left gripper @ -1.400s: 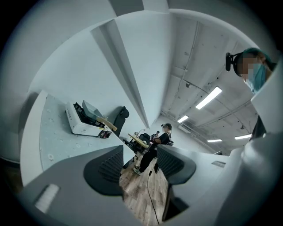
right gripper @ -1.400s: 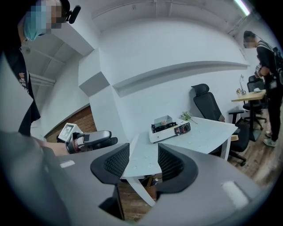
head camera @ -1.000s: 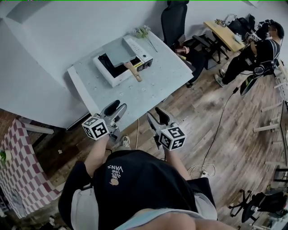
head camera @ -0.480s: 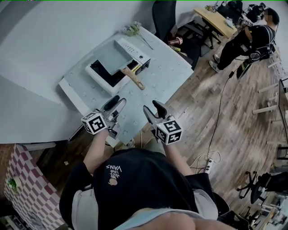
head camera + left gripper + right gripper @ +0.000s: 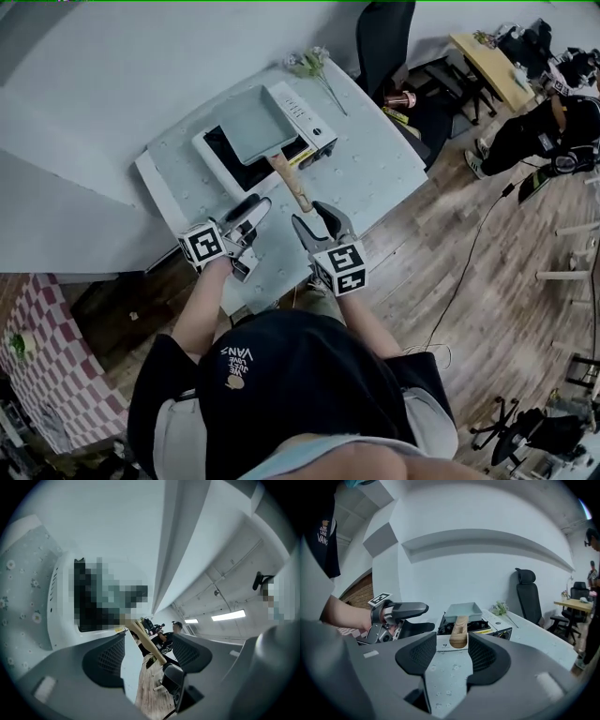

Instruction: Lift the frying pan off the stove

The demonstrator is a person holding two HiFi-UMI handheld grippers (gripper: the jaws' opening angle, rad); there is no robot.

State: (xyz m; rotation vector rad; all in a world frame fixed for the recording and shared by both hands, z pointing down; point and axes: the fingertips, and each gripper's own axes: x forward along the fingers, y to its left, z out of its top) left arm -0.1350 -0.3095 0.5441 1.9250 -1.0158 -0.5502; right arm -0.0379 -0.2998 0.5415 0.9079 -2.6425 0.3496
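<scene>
So on the left, the left gripper [image 5: 149, 644] is hovering over the near edge of the table with the pale flowery cloth [image 5: 375, 173]. Its jaws are opening up, pretty much as wide as they go, and nothing is sitting between the pads. It's just pointing past the front of the white tabletop stove [image 5: 307, 120] toward the room.

Moving right, the square grey-green frying pan [image 5: 251, 122] is sitting flat on the stove's dark cooktop, not lifted at all. Its light wooden handle [image 5: 292, 184] is sticking out over the front of the stove toward the person.

Right of that, the right gripper [image 5: 452, 644] is lining up dead-on with the handle's end. The jaws are standing wide apart and empty. From its own camera the handle tip looks like it's just ahead of the fingertips rather than between them, but the wide-angle lens makes that hard to call. Further right there's a black office chair [image 5: 384, 37] behind the table, not involved.

So I'd say this is the approach step and the grab isn't happening yet. Next move calls for pushing the right gripper forward so the handle is sitting between the pads. Then it's closing firmly and lifting straight up, keeping the pan level since the weight is hanging out front.
</scene>
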